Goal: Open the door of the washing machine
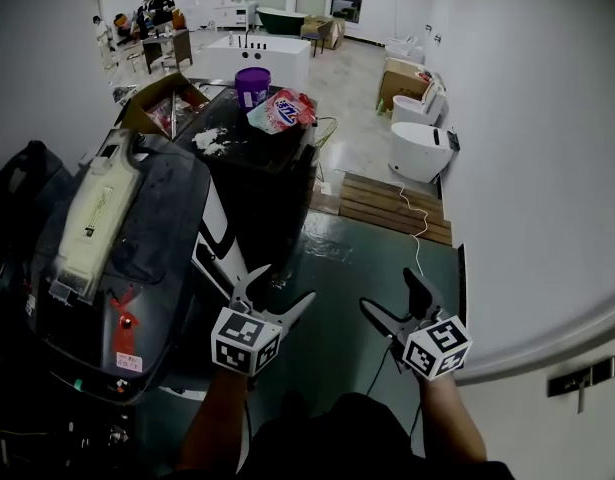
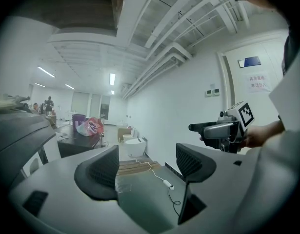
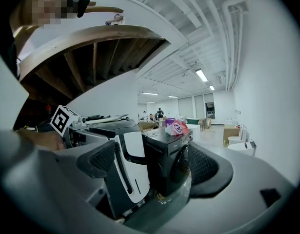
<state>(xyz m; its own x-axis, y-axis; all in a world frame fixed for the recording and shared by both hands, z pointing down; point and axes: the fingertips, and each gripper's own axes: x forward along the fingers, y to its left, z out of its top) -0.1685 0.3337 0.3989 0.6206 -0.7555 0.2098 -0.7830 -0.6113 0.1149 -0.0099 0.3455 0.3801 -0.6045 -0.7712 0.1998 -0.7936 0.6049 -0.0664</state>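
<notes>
Head view: left gripper (image 1: 282, 286), right gripper (image 1: 389, 293) released; washing machine (image 1: 257, 193) ahead, bag (image 1: 282, 111), bucket (image 1: 252, 85) apparently atop.

Washing machine door (image 3: 180, 167) partly hidden

**A:** What do the two handheld tools look like?

**B:** The left gripper (image 1: 285, 283) has two tapering pale grey jaws. The right gripper (image 1: 389, 290) has darker ones. Each carries a white cube (image 1: 245, 341) printed with black square markers.

**A:** And close up?

**B:** Smooth grey moulded bodies, with dark ribbed pads (image 2: 103, 172) facing inward.

**A:** What is the person wearing?

**B:** A dark top (image 1: 337, 438).
</notes>
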